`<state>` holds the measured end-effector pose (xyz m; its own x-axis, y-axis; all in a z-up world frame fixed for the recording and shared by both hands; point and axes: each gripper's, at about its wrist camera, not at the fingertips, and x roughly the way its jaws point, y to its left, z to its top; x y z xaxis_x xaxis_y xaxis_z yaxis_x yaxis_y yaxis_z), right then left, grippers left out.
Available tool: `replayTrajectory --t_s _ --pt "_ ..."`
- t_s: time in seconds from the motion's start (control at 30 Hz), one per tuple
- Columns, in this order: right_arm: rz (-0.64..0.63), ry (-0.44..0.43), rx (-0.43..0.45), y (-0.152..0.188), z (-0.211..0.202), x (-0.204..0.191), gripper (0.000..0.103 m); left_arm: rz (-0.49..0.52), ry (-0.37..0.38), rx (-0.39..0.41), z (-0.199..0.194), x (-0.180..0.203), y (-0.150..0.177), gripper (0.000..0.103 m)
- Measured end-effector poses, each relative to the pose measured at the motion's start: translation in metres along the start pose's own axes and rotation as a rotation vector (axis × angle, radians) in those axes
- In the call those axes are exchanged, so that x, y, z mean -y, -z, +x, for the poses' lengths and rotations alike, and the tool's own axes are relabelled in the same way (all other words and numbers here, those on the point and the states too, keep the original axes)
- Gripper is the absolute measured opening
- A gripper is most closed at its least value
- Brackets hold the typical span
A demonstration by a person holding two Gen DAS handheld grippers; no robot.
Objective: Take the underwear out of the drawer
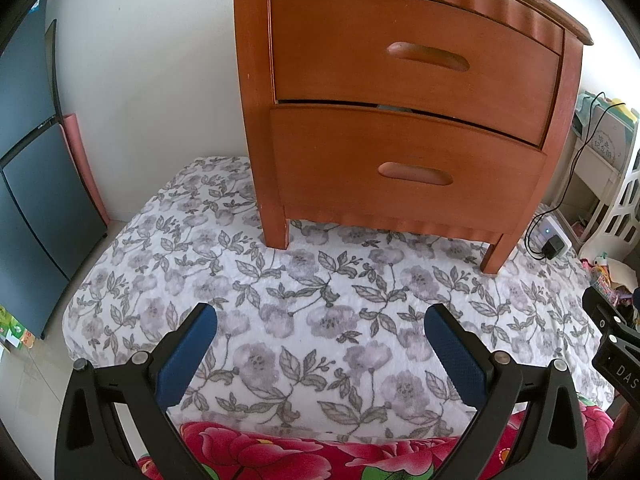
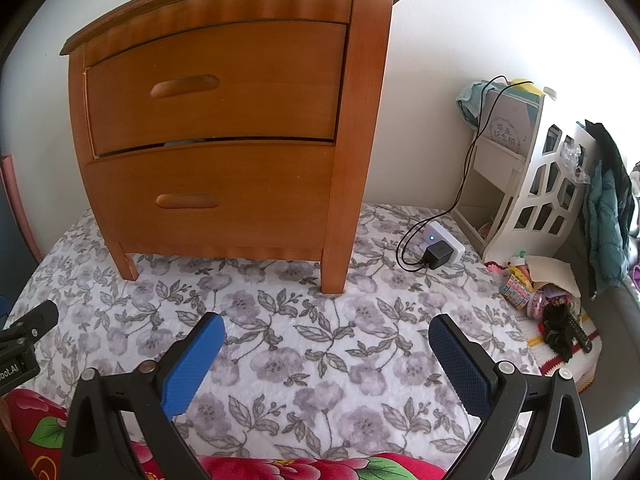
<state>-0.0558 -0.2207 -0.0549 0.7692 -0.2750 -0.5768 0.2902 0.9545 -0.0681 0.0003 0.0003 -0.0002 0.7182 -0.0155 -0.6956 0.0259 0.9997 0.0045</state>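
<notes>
A brown wooden nightstand (image 1: 404, 92) (image 2: 224, 120) stands on a floral blanket, with two drawers. The upper drawer (image 1: 416, 56) (image 2: 216, 84) and the lower drawer (image 1: 404, 168) (image 2: 212, 196) are both pushed in; a sliver of grey cloth (image 1: 394, 107) (image 2: 184, 143) shows in the gap between them. No underwear is in plain sight. My left gripper (image 1: 320, 320) hovers open over the blanket, well short of the nightstand. My right gripper (image 2: 326, 328) is open too, equally far back, with nothing between its fingers.
The grey floral blanket (image 1: 304, 292) (image 2: 312, 320) covers the surface, with a red flowered quilt (image 1: 280, 452) at the near edge. A white power strip with a black plug and cable (image 2: 438, 250) lies right of the nightstand. A white shelf unit (image 2: 532, 196) and clutter stand further right. A dark cabinet (image 1: 36, 184) is at left.
</notes>
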Motion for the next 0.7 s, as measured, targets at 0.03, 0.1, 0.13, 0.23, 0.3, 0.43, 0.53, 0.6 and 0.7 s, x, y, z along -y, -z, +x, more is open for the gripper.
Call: replayTrajectory --t_s 0.03,0.1,0.13,0.23,0.3,0.43,0.53,0.6,0.7 --pt "0.001 0.0 0.0 -0.0015 -0.002 0.0007 0.103 0.0 0.0 0.0 -0.0002 0.0001 0.0001 0.103" --pt "0.0 0.0 0.0 -0.0014 -0.0019 0.0003 0.103 0.0 0.0 -0.001 0.0001 0.0 0.0 0.103" --pt "-0.001 0.0 0.0 -0.0016 -0.0022 0.0006 0.103 0.0 0.0 -0.001 0.0001 0.0 0.0 0.103" --pt "-0.001 0.0 0.0 -0.0016 -0.002 0.0006 0.103 0.0 0.0 -0.001 0.0 0.0 0.0 0.103" --pt "-0.001 0.0 0.0 -0.0014 -0.0016 0.0001 0.103 -0.001 0.001 -0.002 0.0 0.0 0.0 0.103" --pt "-0.001 0.001 -0.001 -0.0024 -0.003 0.0005 0.103 -0.001 0.001 -0.003 0.0002 -0.0001 -0.0001 0.103" --pt "-0.001 0.0 -0.001 -0.0029 -0.0037 -0.0002 0.103 -0.001 0.0 -0.003 0.0001 0.0 0.0 0.103" --pt "0.0 0.0 -0.002 -0.0036 -0.0047 0.0 0.103 -0.001 0.001 -0.003 0.0002 0.0 -0.0001 0.103" --pt "0.0 0.001 -0.002 -0.001 -0.0019 0.0008 0.103 -0.001 0.001 -0.004 0.0003 -0.0001 -0.0001 0.103"
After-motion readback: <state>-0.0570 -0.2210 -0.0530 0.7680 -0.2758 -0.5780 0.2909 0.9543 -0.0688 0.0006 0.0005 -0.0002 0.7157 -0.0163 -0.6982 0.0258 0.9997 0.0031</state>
